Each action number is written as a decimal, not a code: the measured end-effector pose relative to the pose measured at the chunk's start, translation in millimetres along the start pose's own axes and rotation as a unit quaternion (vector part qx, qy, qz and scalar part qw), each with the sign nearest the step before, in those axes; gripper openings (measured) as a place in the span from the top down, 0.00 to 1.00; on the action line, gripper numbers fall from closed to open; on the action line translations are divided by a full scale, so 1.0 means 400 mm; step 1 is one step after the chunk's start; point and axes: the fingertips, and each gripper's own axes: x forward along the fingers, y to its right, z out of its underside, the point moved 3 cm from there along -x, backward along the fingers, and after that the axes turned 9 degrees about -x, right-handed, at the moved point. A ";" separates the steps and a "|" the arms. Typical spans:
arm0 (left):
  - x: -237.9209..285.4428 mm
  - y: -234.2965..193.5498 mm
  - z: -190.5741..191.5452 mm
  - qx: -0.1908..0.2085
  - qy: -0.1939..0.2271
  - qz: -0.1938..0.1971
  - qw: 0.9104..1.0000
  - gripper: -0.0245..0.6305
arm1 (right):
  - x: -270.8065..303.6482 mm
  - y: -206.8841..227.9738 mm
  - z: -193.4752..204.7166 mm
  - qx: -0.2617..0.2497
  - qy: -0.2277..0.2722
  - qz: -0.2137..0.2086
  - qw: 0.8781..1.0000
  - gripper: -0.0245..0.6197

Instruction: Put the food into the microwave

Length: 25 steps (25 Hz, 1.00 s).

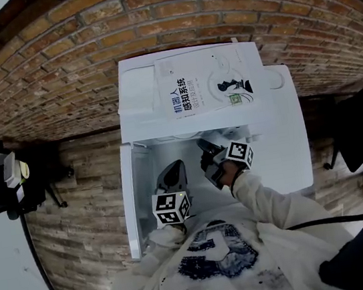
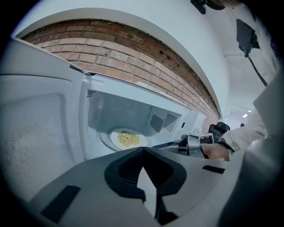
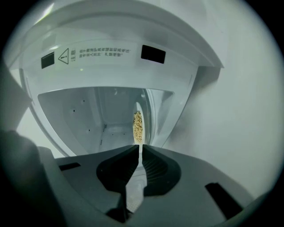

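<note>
food: yellow crumbly food (image 2: pixel 128 139) lay on a round white plate (image 2: pixel 111 135) inside the white microwave (image 1: pixel 281 133) | right tool (image 3: pixel 140 148): reached into microwave, clenched on plate rim | left tool (image 2: pixel 143 150): pinched together, empty, outside microwave front | white door (image 1: pixel 131 202): open at microwave's left | risk: 1 pull-back before unclamping would likely drag plate out and spill food

The head view looks down from high up onto the top of the microwave (image 1: pixel 137 93). The left gripper view looks in from the door side, close. The right gripper view looks in closer, tipped sideways. Both see the plate (image 2: pixel 111 142) of food (image 2: pixel 128 139).
</note>
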 end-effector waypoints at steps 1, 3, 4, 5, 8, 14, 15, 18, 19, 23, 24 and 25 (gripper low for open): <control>0.000 0.002 -0.002 0.002 0.002 -0.001 1.000 0.95 | -0.005 -0.007 0.000 -0.007 -0.004 -0.002 1.000 0.92; 0.002 0.008 -0.008 0.004 0.006 -0.003 1.000 0.95 | -0.018 -0.030 -0.002 -0.032 -0.013 -0.008 0.999 0.92; 0.003 0.011 -0.012 0.005 0.009 -0.004 1.000 0.95 | -0.025 -0.042 -0.002 -0.045 -0.016 -0.011 0.999 0.92; 0.002 0.014 -0.014 0.005 0.011 -0.006 1.000 0.95 | -0.033 -0.053 -0.001 -0.056 -0.018 -0.014 0.998 0.92; -0.005 0.027 -0.021 0.011 0.014 -0.006 1.000 0.95 | -0.062 -0.080 0.004 -0.079 -0.023 -0.024 0.996 0.92; -0.018 0.069 -0.057 0.029 0.025 0.004 0.999 0.95 | -0.137 -0.140 -0.018 -0.169 -0.012 -0.031 0.985 0.92; -0.023 0.075 -0.065 0.032 0.028 0.007 0.999 0.95 | -0.151 -0.152 -0.022 -0.192 -0.007 -0.028 0.981 0.92; -0.039 0.096 -0.089 0.040 0.037 0.013 0.998 0.95 | -0.193 -0.193 -0.034 -0.251 0.008 -0.023 0.968 0.93; -0.043 0.102 -0.098 0.043 0.040 0.015 0.998 0.95 | -0.205 -0.209 -0.038 -0.272 0.012 -0.022 0.962 0.93; -0.058 0.120 -0.122 0.048 0.046 0.020 0.998 0.95 | -0.247 -0.267 -0.047 -0.357 0.020 -0.013 0.934 0.93; -0.062 0.124 -0.127 0.050 0.048 0.021 0.997 0.95 | -0.258 -0.279 -0.047 -0.381 0.022 -0.008 0.924 0.94; -0.066 0.126 -0.132 0.051 0.050 0.021 0.997 0.95 | -0.269 -0.290 -0.047 -0.407 0.025 0.000 0.913 0.94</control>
